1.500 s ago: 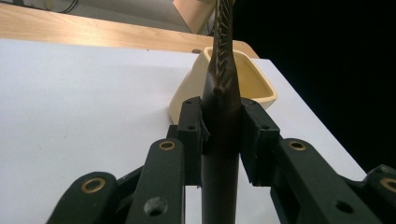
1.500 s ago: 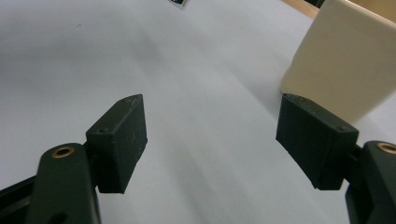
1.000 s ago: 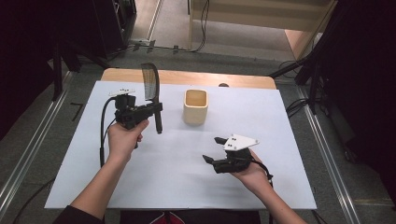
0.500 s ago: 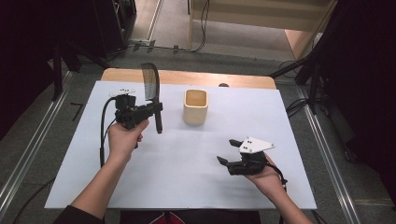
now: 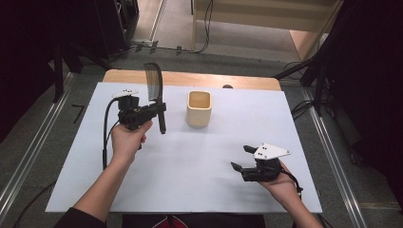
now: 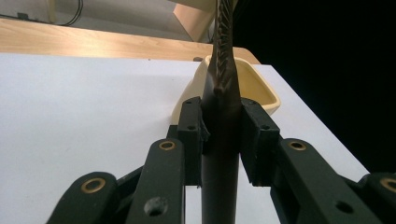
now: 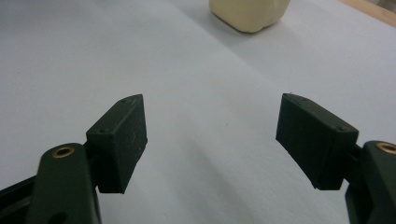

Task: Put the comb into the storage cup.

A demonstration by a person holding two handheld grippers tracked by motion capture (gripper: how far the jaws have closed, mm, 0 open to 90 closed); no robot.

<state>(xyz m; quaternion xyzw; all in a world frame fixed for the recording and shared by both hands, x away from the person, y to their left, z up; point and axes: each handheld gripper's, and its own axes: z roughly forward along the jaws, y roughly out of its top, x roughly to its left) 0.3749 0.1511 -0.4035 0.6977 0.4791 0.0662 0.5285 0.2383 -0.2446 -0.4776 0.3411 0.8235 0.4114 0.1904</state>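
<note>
My left gripper (image 5: 159,110) is shut on the handle of a dark comb (image 5: 153,88), which stands upright above the table's back left with its toothed end up. In the left gripper view, the comb (image 6: 223,70) rises between the two pads of the left gripper (image 6: 222,135), and a cream cup (image 6: 261,91) stands just behind it. The cup (image 5: 198,108) is upright and looks empty, a little right of the comb. My right gripper (image 5: 240,157) is low near the front right, open, with nothing between its jaws. The right gripper (image 7: 212,135) faces bare white surface, with the cup (image 7: 250,14) far ahead.
A white sheet (image 5: 190,161) covers the table, and a strip of wooden edge (image 5: 190,78) shows at the back with a small dark spot (image 5: 227,86) on it. Cables run over the floor behind the table.
My right gripper has slid to the right and slightly nearer the front edge, still open. The left gripper and the comb have stayed put.
</note>
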